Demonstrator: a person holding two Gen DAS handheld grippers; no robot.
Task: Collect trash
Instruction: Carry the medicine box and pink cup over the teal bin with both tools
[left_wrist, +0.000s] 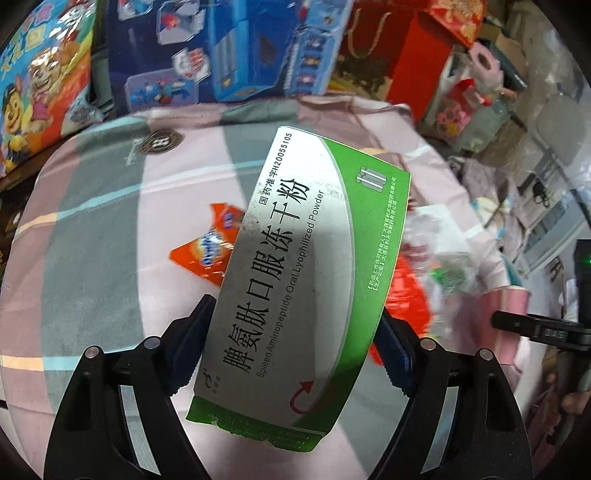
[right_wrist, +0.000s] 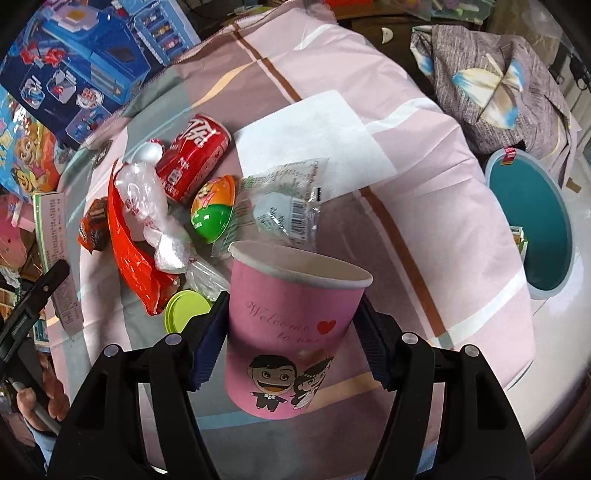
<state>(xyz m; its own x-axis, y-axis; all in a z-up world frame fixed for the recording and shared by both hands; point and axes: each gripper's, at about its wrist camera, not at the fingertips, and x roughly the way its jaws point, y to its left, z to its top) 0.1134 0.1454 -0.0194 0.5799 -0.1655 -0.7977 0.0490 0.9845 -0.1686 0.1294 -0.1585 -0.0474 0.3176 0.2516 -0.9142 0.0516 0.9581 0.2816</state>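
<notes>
My left gripper is shut on a white and green medicine box, with the blue pads pressing its two long sides and the box lifted above the cloth. My right gripper is shut on a pink paper cup printed with a cartoon couple, held upright with its mouth away from me. On the cloth ahead lie a red cola can, an orange and green egg capsule, a red plastic bag, a clear wrapper, a green lid and an orange snack wrapper.
A teal bin stands at the right, off the table edge. A white napkin lies mid-table on the pink and grey checked cloth. Toy boxes line the far side, and a grey blanket is heaped at the back right.
</notes>
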